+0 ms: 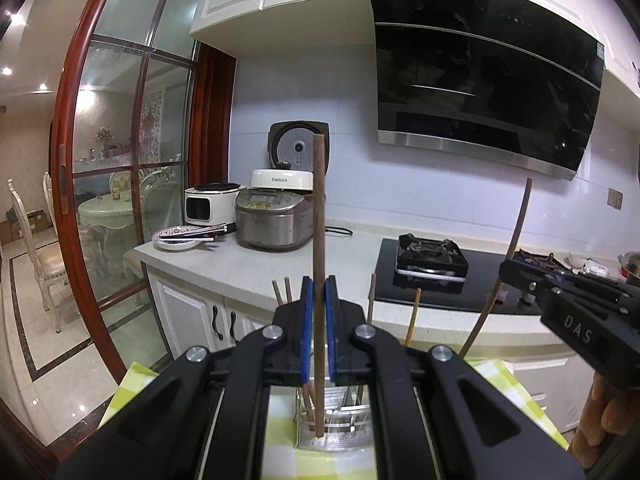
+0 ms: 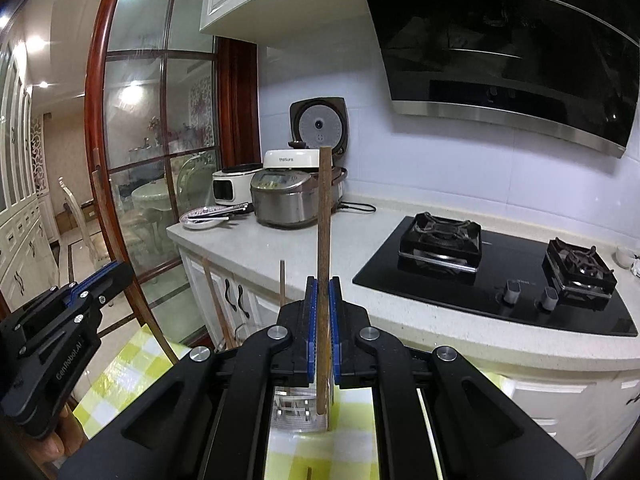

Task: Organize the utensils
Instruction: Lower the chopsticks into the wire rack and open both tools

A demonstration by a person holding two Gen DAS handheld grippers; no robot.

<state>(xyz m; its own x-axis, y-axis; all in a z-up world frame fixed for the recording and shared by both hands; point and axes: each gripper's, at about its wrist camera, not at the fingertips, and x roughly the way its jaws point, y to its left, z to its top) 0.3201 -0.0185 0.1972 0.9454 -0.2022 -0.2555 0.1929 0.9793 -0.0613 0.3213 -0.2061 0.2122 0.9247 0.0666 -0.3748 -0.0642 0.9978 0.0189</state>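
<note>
**A:** ok biggest stuff first: the white countertop [image 2: 420, 320] fills 12 to 3 o'clock in the right wrist view, its rounded front edge curving round just past the grippers. The black cooktop [image 2: 492, 280] sits near that front edge at 2 o'clock, with the range hood [image 1: 480, 80] hanging over it. The sliding glass door [image 1: 120, 160] takes up 9 to 11, and there's open tile floor in front of it.

**B:** and closer in?

**A:** green checked cloth [image 2: 116, 376] right under both grippers, its edge showing at 8 o'clock. A clear holder [image 1: 336, 420] stands on it at 6, a few sticks poking up out of it.

**B:** the grippers?

**A:** left gripper [image 1: 319, 304] is pinched narrow on a brown chopstick [image 1: 319, 240], upright, lower tip hanging over the holder. Right gripper [image 2: 323, 308] is likewise clamped on another chopstick [image 2: 323, 220], standing nearly upright above the holder. They're side by side, apart, with free air above both.
</note>
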